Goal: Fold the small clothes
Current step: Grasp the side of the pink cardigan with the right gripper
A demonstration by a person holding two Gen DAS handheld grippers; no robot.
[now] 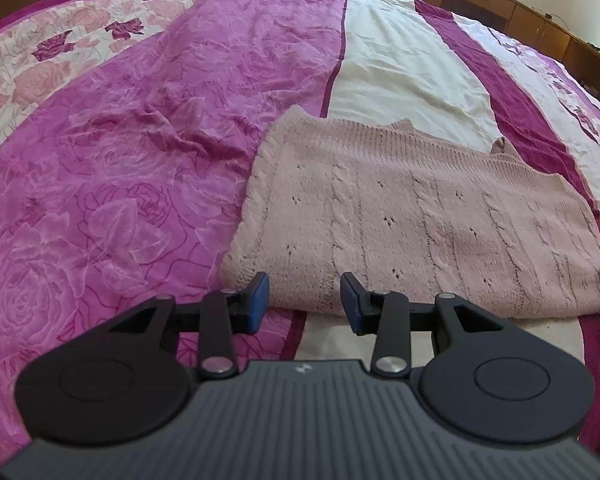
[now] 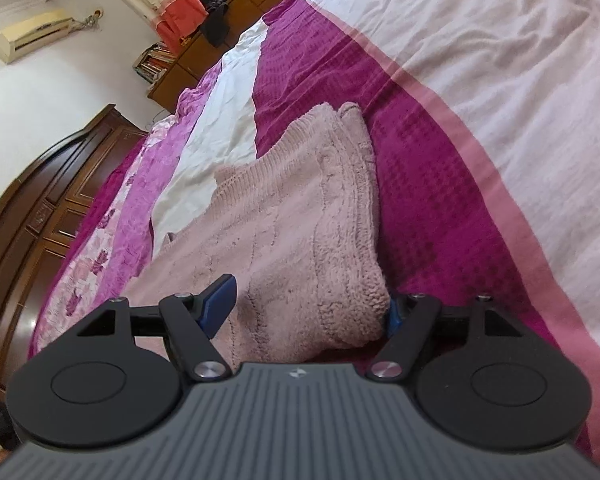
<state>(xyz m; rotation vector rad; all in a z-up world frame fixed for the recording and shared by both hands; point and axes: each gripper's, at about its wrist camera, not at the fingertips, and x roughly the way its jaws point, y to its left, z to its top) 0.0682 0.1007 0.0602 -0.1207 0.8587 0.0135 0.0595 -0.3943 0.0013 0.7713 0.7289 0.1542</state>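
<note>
The folded pink cable-knit sweater (image 1: 412, 216) lay mid-frame on the magenta floral bedspread (image 1: 112, 168). Left tool (image 1: 305, 300) sat spread at its near edge; right tool (image 2: 312, 304) gaped wide around a folded corner.

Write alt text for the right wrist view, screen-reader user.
The open right gripper straddles the near corner of a folded pink knit sweater, one blue finger over the knit, the other beside its edge. The sweater lies on a magenta, pink and white bedspread; a dark wooden headboard stands behind.

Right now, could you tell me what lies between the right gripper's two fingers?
In the right wrist view, the near corner of the folded pink knit sweater sits between the open right gripper fingers.
</note>
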